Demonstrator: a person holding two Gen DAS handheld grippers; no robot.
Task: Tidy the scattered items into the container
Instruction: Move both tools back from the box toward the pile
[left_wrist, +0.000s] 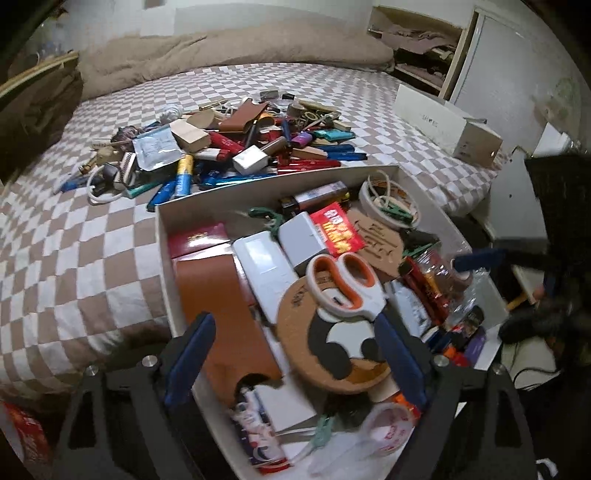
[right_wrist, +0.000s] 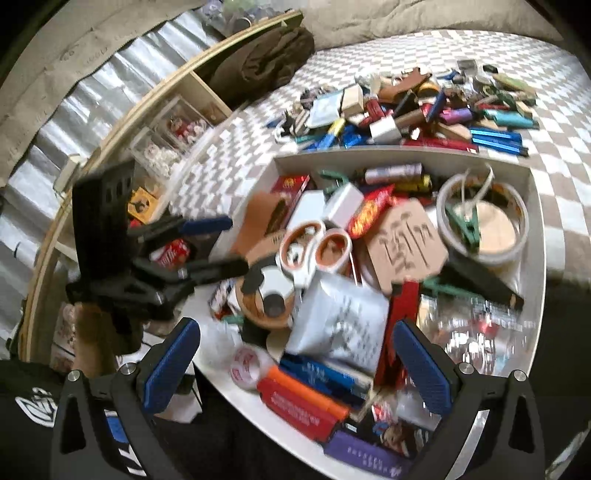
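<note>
I am holding the left gripper (left_wrist: 295, 354) over the near end of the white container (left_wrist: 164, 266) with its fingers spread wide and gripping nothing, the orange-handled scissors (left_wrist: 341, 280) lying free on the round cork coaster (left_wrist: 314, 343) between them. I am keeping the right gripper (right_wrist: 297, 365) above the container's near edge, its fingers also standing wide apart and empty over a silver pouch (right_wrist: 340, 325). The heap of scattered items (left_wrist: 229, 147) is lying on the checkered bed (left_wrist: 74, 240), just beyond the container's far wall.
</note>
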